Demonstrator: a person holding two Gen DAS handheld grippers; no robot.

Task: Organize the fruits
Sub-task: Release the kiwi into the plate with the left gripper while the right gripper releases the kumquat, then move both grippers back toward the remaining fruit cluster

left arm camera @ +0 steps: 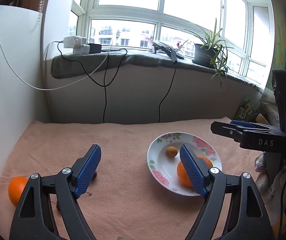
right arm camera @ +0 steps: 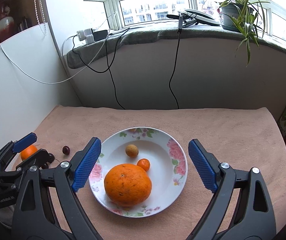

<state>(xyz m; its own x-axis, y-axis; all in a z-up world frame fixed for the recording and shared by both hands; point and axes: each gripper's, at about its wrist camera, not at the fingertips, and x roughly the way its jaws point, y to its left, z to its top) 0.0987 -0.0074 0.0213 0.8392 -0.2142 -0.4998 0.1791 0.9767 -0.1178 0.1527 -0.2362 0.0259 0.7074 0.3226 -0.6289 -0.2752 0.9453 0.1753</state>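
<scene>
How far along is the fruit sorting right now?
Done: the big orange, small tangerine and tan round fruit sit in the floral plate. In hand: nothing; the left gripper and right gripper are open. Left: another orange and dark cherries on the cloth.

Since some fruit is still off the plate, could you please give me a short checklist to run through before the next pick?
1. Left hand-held gripper open with nothing between its fingers: ok.
2. Right hand-held gripper open and empty: ok.
3. Floral plate has room left beside the large orange, small tangerine and tan round fruit: ok.
4. All fruit on the plate: not ok; the second orange and a dark red cherry lie on the pink towel.
5. Number of cherries left: cannot tell; the left hand-held gripper hides that spot.
</scene>
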